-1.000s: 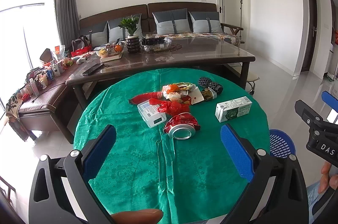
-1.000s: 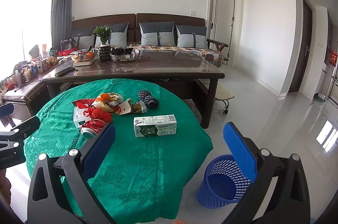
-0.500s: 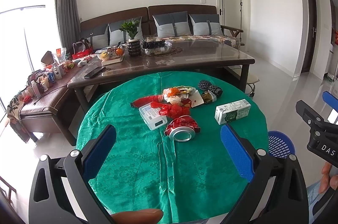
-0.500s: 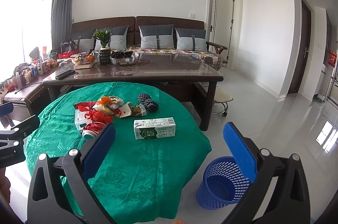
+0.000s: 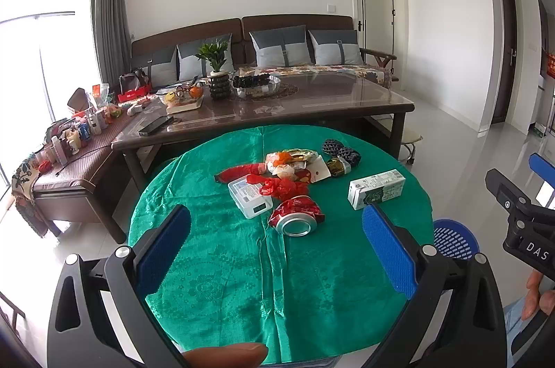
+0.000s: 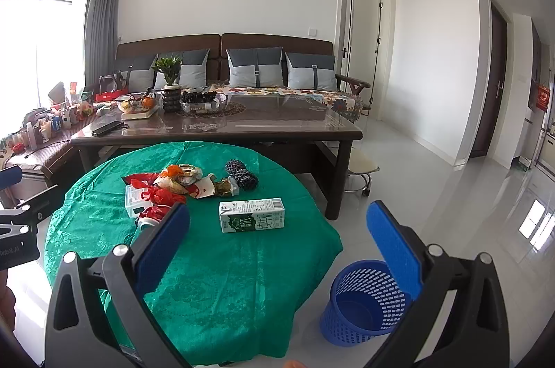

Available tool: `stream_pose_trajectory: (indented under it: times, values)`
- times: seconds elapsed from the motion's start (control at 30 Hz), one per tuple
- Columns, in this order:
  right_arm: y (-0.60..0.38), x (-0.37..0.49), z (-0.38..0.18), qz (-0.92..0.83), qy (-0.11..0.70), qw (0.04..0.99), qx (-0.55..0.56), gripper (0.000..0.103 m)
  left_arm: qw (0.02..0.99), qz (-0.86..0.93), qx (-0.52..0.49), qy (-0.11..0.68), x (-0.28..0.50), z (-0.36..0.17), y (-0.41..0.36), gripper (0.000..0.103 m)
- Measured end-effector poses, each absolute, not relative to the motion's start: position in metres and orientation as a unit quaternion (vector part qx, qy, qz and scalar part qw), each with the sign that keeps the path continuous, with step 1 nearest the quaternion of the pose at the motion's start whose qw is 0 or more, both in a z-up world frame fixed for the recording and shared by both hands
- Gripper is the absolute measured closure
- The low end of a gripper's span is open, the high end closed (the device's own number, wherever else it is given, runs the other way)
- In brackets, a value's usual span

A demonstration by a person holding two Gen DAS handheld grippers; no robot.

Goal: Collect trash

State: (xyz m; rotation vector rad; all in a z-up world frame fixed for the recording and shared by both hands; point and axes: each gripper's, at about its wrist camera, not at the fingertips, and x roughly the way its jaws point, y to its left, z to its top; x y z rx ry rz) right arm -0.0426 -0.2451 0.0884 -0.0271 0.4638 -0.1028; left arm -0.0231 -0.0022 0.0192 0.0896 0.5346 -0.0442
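A green damask-patterned cloth (image 5: 215,277) is covering the table, showing a white-and-green milk carton (image 6: 252,219), a red crushed can (image 5: 295,218) and red wrappers (image 5: 282,187); a blue perforated basket (image 6: 360,305) is sitting on pale floor.

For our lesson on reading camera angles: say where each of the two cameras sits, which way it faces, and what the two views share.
Left wrist: sits on the left gripper, facing across the green table toward the sofa; its open blue fingers, a fingertip and the right gripper show.
Right wrist: sits on the right gripper, facing the table's right edge and the blue bin; its open fingers show.
Shared: the milk carton, crushed can, trash pile and bin.
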Motion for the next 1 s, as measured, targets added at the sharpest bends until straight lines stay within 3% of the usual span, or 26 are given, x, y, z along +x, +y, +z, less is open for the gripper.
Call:
stream_pose_trajectory:
  times: [0.47, 1.0]
  values:
    - [-0.244, -0.03, 0.077, -0.038, 0.243, 0.969, -0.007, 0.005, 0.957, -0.019, 0.04, 0.286, -0.007, 0.001, 0.007, 0.005]
    - [-0.267, 0.016, 0.016, -0.028, 0.312, 0.949, -0.019, 0.005, 0.899, -0.149, 0.067, 0.406, 0.098, -0.124, 0.046, 0.005]
